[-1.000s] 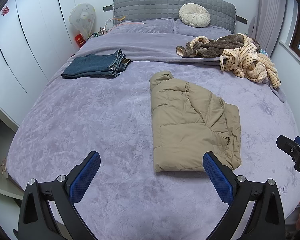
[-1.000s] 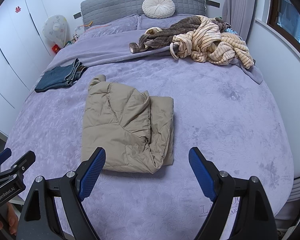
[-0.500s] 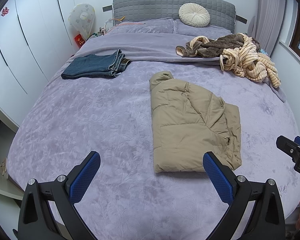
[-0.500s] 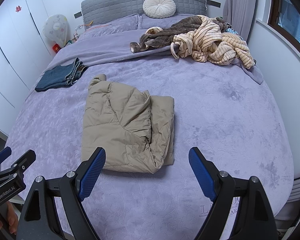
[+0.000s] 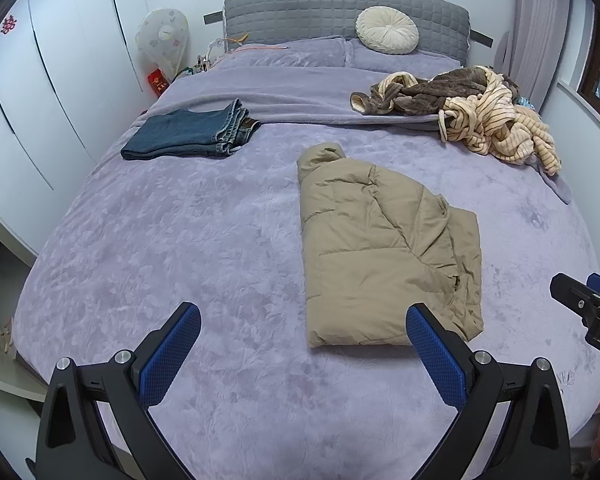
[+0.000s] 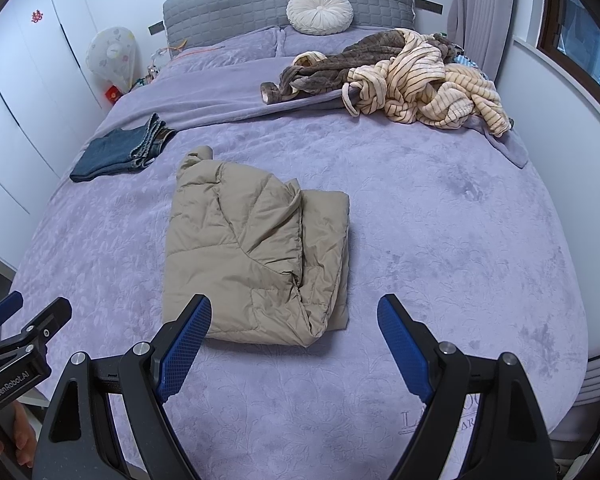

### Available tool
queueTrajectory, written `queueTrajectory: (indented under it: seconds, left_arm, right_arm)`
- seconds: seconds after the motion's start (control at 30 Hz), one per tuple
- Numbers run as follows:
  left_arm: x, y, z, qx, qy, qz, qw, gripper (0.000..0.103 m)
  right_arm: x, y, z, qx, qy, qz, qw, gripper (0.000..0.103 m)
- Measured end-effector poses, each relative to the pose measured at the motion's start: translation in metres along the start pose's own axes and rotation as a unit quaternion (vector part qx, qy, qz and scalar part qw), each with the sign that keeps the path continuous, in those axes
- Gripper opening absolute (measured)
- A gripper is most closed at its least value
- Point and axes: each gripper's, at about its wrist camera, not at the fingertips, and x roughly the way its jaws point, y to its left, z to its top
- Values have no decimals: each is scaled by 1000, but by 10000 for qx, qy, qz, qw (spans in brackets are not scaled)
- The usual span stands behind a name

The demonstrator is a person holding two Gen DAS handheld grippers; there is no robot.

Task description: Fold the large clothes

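Observation:
A tan puffer jacket [image 5: 384, 248] lies folded into a rectangle in the middle of the purple bed [image 5: 180, 240]; it also shows in the right wrist view [image 6: 256, 256]. My left gripper [image 5: 300, 344] is open and empty, held above the bed's near edge, short of the jacket's near left corner. My right gripper [image 6: 294, 340] is open and empty, just short of the jacket's near edge. Each gripper shows at the edge of the other's view.
Folded blue jeans [image 5: 192, 134] lie at the bed's far left. A heap of brown and striped cream clothes [image 5: 476, 112] lies far right. A round cream cushion [image 5: 386, 30] leans on the grey headboard. White wardrobes [image 5: 40, 80] stand left, a wall and window right.

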Motion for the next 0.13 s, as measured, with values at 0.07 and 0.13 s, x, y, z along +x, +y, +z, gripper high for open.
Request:
queueTrajectory:
  seconds: [0.07,0.13]
  left_arm:
    - [3,-1,0,30,-1,-9,10000,103]
    - [6,-1,0,45,7,-23,10000,103]
  right_arm:
    - [0,0,0,6,0,2,10000,87]
    - [0,0,0,0,-2,1,10000,87]
